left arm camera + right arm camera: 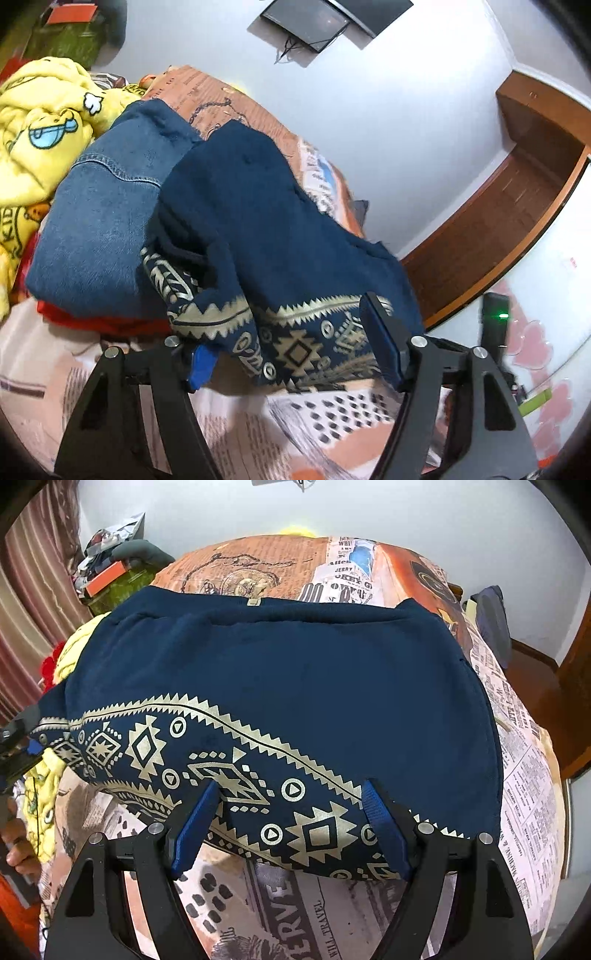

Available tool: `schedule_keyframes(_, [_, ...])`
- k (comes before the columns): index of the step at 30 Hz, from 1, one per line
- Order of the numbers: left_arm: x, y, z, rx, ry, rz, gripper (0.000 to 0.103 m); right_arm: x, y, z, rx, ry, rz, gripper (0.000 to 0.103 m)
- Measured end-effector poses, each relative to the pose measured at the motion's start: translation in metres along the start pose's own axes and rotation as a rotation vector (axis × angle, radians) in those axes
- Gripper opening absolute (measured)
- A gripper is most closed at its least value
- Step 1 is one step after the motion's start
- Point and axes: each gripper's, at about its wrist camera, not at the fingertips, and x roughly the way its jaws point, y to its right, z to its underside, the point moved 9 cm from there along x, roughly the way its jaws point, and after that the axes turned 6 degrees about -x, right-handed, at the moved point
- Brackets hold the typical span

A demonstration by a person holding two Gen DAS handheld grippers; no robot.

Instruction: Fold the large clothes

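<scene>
A navy sweatshirt (295, 686) with a cream geometric band lies spread on the newspaper-print bedsheet (524, 760). My right gripper (291, 808) is open, its blue pads either side of the patterned hem. In the left wrist view the same sweatshirt (266, 229) is bunched, its patterned hem draped between the open fingers of my left gripper (291, 339). The left pad (201, 363) is partly hidden under the cloth. The left gripper also shows at the left edge of the right wrist view (18, 738), at the sweatshirt's corner.
A folded denim garment (99, 229) lies on a red one (107, 321) beside the sweatshirt. A yellow cartoon-print blanket (40, 129) is heaped behind. A wooden bed frame (509, 206) and white wall lie to the right. Clutter sits at the far left (110, 572).
</scene>
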Motion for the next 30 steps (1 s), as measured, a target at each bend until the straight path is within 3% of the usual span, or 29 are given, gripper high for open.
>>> schedule_keyframes(2, [0.010,-0.013,0.001,-0.030,-0.001,-0.035,0.070,-0.001,0.000,0.001,0.000,0.002,-0.002,0.077])
schedule_keyframes(5, [0.019,-0.029,0.004,-0.091,0.006,-0.015,0.070,-0.002,0.000,0.002,-0.009,0.002,-0.003,0.077])
schedule_keyframes(11, [0.022,-0.033,-0.001,-0.077,0.006,-0.024,0.064,-0.002,0.004,0.003,-0.009,-0.001,-0.004,0.077])
schedule_keyframes(13, [0.011,-0.019,-0.006,-0.034,0.028,0.002,0.055,-0.002,0.006,0.003,0.000,0.002,-0.009,0.077])
schedule_keyframes(16, [-0.009,0.007,-0.015,0.030,0.082,0.080,0.054,-0.002,0.008,0.004,0.006,0.006,-0.008,0.077])
schedule_keyframes(19, [-0.009,0.012,-0.016,0.097,0.091,0.038,0.054,0.000,0.010,0.003,0.019,0.004,-0.013,0.077])
schedule_keyframes(21, [0.002,-0.009,-0.013,0.059,0.063,-0.033,0.054,-0.001,0.010,0.003,0.026,0.003,-0.016,0.077])
schedule_keyframes(22, [0.008,-0.025,-0.010,-0.008,0.041,-0.046,0.054,-0.002,0.009,0.004,0.027,0.004,-0.015,0.077])
schedule_keyframes(25, [0.012,-0.054,-0.013,-0.183,0.033,0.042,0.054,-0.003,0.007,0.005,0.010,0.002,-0.008,0.077])
schedule_keyframes(28, [0.011,-0.055,-0.024,-0.224,0.058,0.076,0.053,-0.002,0.007,0.007,-0.011,-0.004,0.004,0.077])
schedule_keyframes(29, [0.012,-0.052,-0.028,-0.210,0.056,0.057,0.049,-0.002,0.007,0.006,-0.011,-0.007,0.005,0.077])
schedule_keyframes(30, [0.013,-0.048,-0.032,-0.185,0.050,0.032,0.034,-0.002,0.007,0.006,-0.009,-0.009,0.006,0.077])
